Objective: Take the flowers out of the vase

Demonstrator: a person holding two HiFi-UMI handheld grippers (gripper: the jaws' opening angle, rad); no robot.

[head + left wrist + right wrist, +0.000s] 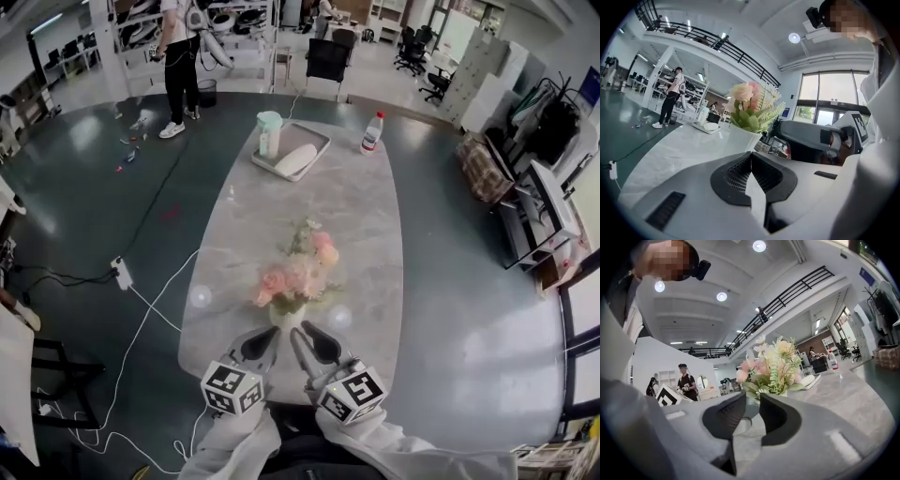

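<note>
A bunch of pink and cream flowers (298, 270) with green leaves stands upright in a small white vase (286, 316) near my end of the marble table (356, 216). My left gripper (267, 339) sits just short of the vase on its left, its jaws shut with nothing in them. Close beside it, my right gripper (310, 336) has a narrow gap between its jaws and holds nothing. In the left gripper view the flowers (752, 105) and vase (740, 140) rise beyond the closed tips (751, 157). In the right gripper view the flowers (771, 366) stand straight ahead of the gap (751, 401).
At the far end of the table lies a grey tray (319, 141) with a green-lidded container and a white object. A white bottle with a red cap (372, 131) stands beside it. A person (180, 56) stands beyond, a black chair (326, 61) too. Cables and a power strip (122, 272) lie on the floor, left.
</note>
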